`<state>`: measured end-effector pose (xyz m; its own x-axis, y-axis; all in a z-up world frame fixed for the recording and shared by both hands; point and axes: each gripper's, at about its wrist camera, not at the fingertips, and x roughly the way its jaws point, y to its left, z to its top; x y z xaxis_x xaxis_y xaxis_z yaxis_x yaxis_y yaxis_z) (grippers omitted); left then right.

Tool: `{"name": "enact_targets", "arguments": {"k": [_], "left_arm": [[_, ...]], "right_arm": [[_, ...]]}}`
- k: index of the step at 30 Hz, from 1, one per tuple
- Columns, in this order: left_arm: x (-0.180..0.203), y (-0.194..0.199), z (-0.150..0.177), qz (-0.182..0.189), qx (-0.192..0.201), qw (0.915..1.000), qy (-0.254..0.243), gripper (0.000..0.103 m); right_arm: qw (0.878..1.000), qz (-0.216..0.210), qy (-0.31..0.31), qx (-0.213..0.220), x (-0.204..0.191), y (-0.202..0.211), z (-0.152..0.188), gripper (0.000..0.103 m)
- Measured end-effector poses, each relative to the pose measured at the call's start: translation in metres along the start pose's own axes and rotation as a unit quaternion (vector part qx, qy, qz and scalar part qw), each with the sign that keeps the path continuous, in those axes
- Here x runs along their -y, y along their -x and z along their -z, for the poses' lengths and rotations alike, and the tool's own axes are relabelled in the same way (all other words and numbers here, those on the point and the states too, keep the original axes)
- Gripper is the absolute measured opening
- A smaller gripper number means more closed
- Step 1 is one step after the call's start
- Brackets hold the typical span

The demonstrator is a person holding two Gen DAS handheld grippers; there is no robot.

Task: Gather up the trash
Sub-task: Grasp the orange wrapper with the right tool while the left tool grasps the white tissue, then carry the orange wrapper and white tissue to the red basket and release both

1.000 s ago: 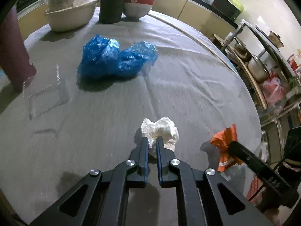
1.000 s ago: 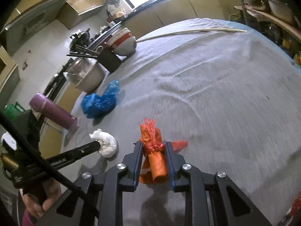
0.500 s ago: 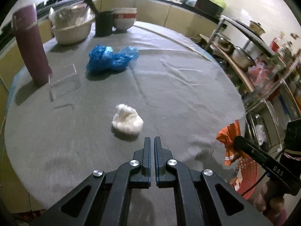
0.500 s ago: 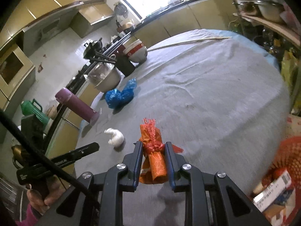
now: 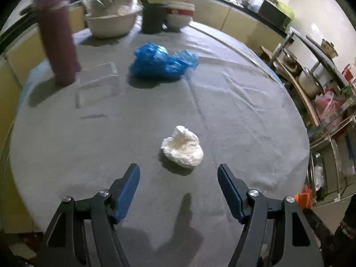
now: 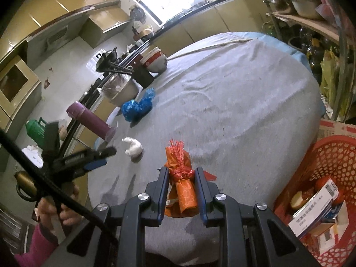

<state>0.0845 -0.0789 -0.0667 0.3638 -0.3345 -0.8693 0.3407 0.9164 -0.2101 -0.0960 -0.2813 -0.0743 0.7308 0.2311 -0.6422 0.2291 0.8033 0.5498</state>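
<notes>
Trash left: crumpled white tissue wad (image 5: 182, 149) on the grey worktop (image 5: 244, 102), just ahead of the left tongs (image 5: 178, 173), nothing between them as they spread open.
Feel: probably featherlight, squashy, not fragile; pinch across the middle.
Blue plastic bags (image 5: 162, 61): farther back, likely soft and slippery, so grab a bunched fold.
Right tongs (image 6: 180, 183): clenched on an orange wrapper bundle (image 6: 181, 178).
Drop spot: presumably the red basket (image 6: 333, 149) beside the worktop.
</notes>
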Motion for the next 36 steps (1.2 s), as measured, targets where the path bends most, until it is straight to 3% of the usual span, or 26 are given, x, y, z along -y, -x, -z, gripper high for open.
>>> {"name": "enact_targets", "arguments": {"k": [6, 8, 9, 18, 27, 32, 36], "left_arm": [[0.007, -0.039, -0.007, -0.028, -0.013, 0.9994, -0.015, 0.073], [0.008, -0.043, -0.007, -0.022, -0.005, 0.9996, -0.018, 0.061], [0.008, -0.045, -0.007, -0.018, -0.009, 0.9996, -0.019, 0.045], [0.019, -0.011, 0.009, -0.001, 0.017, 0.9994, -0.031, 0.042], [0.048, 0.049, 0.04, -0.054, 0.069, 0.9918, -0.094, 0.042], [0.063, 0.077, 0.055, -0.1, 0.099, 0.9813, -0.132, 0.042], [0.074, 0.099, 0.064, -0.11, 0.117, 0.9757, -0.149, 0.043]], "right_arm": [[1.0, 0.004, 0.001, -0.008, 0.0, -0.007, 0.003, 0.025], [1.0, 0.006, 0.003, -0.008, -0.001, -0.008, 0.001, 0.025], [1.0, 0.006, 0.002, -0.008, 0.0, -0.008, 0.001, 0.025], [1.0, 0.005, 0.013, 0.008, -0.006, -0.003, -0.001, 0.025], [0.999, 0.007, 0.025, 0.048, -0.013, 0.027, -0.003, 0.025], [0.997, 0.01, 0.032, 0.073, -0.016, 0.05, -0.004, 0.025], [0.994, 0.016, 0.046, 0.094, -0.022, 0.07, -0.002, 0.025]]}}
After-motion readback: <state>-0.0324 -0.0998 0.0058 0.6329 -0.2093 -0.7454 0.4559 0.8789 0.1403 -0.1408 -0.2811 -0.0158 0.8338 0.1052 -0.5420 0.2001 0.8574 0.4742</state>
